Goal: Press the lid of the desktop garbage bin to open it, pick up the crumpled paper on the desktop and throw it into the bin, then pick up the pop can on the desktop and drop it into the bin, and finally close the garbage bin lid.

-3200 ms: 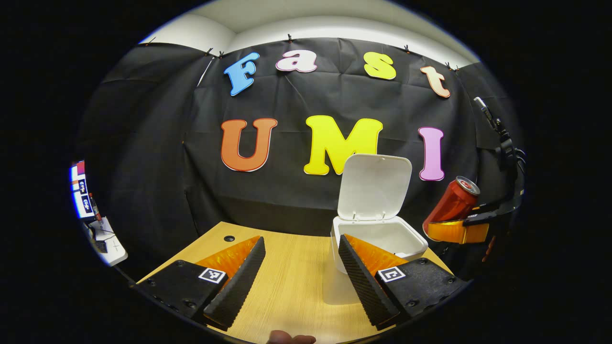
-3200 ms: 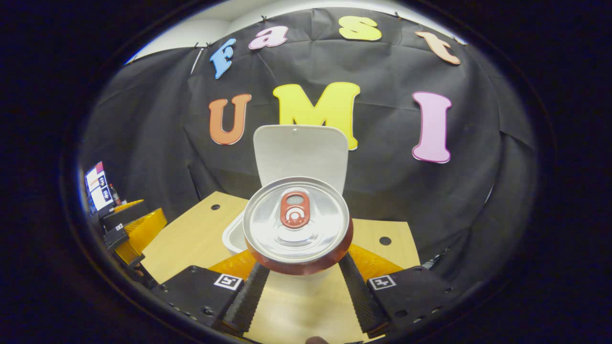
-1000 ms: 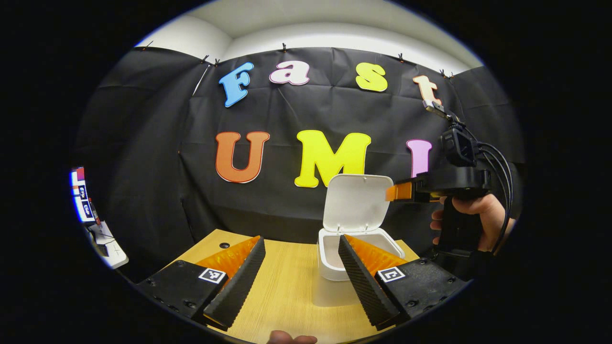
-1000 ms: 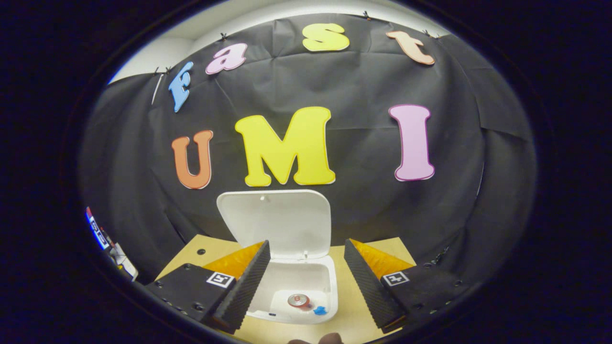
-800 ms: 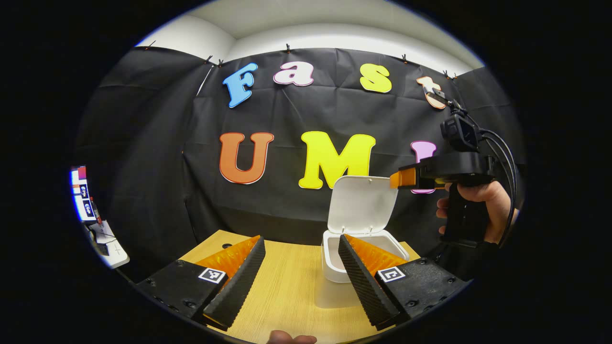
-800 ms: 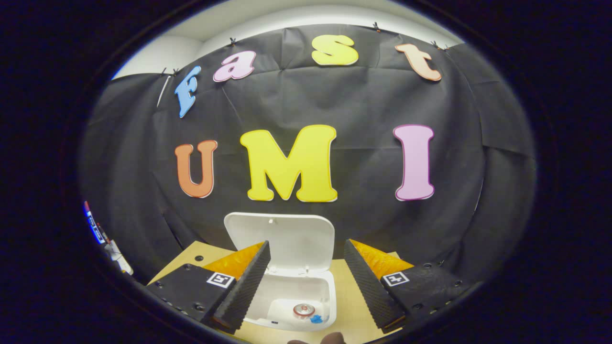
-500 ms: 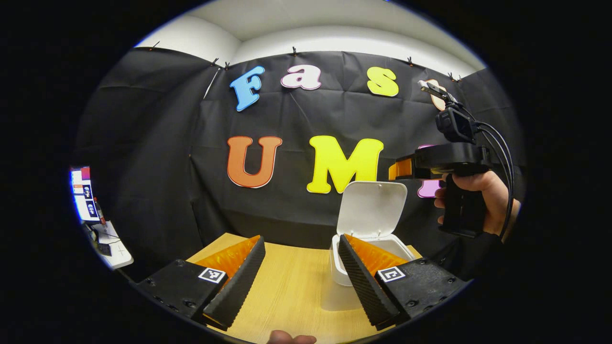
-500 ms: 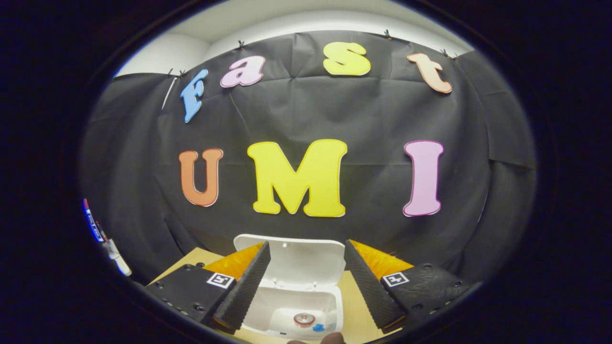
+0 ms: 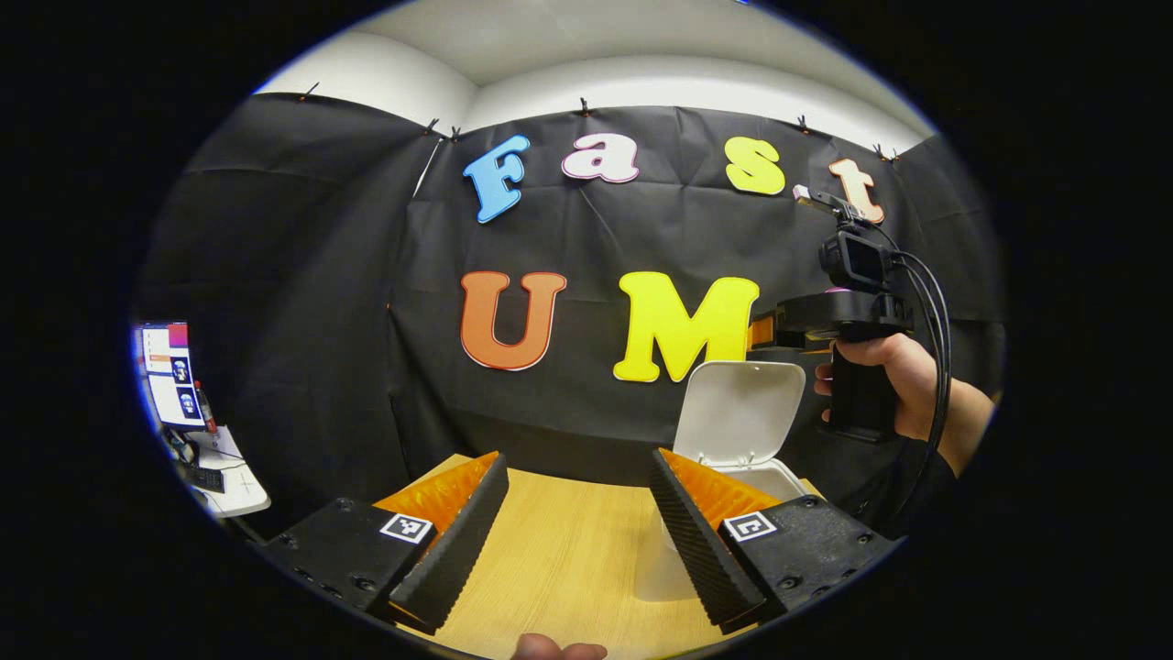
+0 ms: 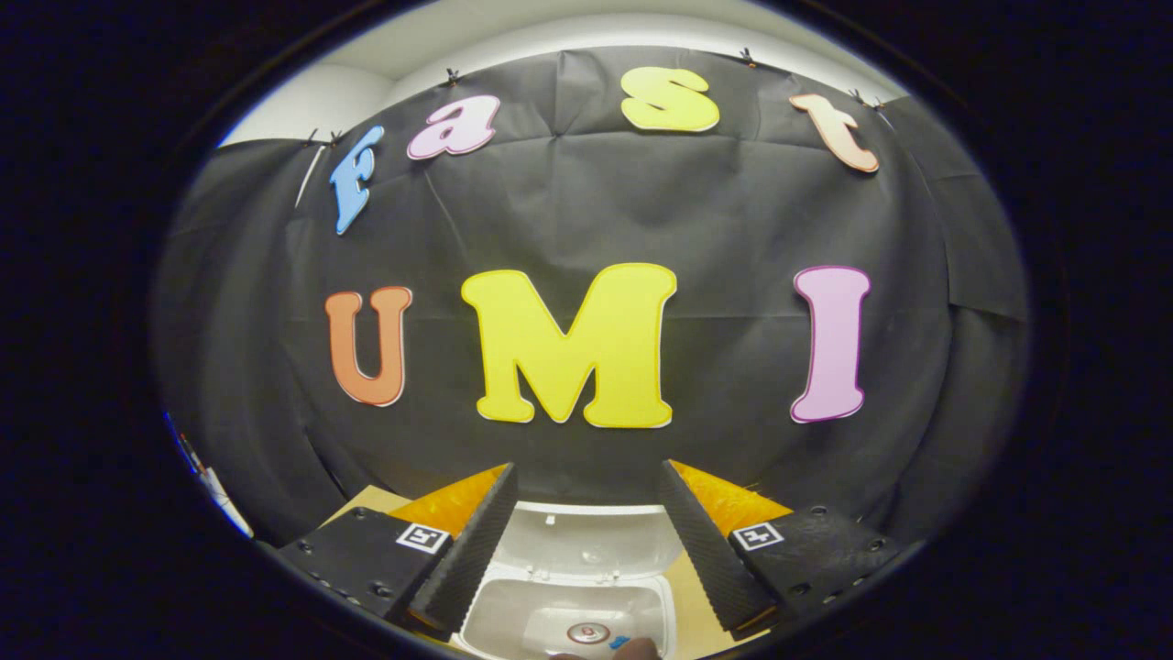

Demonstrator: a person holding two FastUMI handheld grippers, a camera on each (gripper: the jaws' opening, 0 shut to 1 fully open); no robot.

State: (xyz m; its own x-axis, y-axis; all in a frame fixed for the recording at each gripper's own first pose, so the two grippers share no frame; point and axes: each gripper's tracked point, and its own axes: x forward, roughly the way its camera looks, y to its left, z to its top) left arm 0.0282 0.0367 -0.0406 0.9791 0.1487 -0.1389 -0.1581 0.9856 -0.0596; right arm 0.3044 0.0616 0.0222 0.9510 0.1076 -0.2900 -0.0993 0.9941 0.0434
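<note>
The white desktop bin (image 9: 774,477) stands on the wooden table (image 9: 568,559) with its lid (image 9: 739,410) raised upright. My left gripper (image 9: 579,527) is open and empty, low over the table, left of the bin. My right gripper (image 10: 586,541) is open and empty, high above the bin's lid (image 10: 586,541) and looking down into the bin (image 10: 513,619). The pop can (image 10: 587,632) stands inside the bin on its floor, its top showing. In the left gripper view the right gripper (image 9: 765,328) hangs just above the lid's top edge, held by a hand (image 9: 903,380).
A side table (image 9: 220,481) with a screen (image 9: 169,371) and small items stands far left beyond the booth. The black cloth wall rises close behind the bin. A fingertip (image 9: 559,650) shows at the bottom edge.
The can, held in my right gripper 3.2 s ago, now lies in the bin. Over the last second my right gripper rose and moved forward over the lid. The left view shifted slightly left.
</note>
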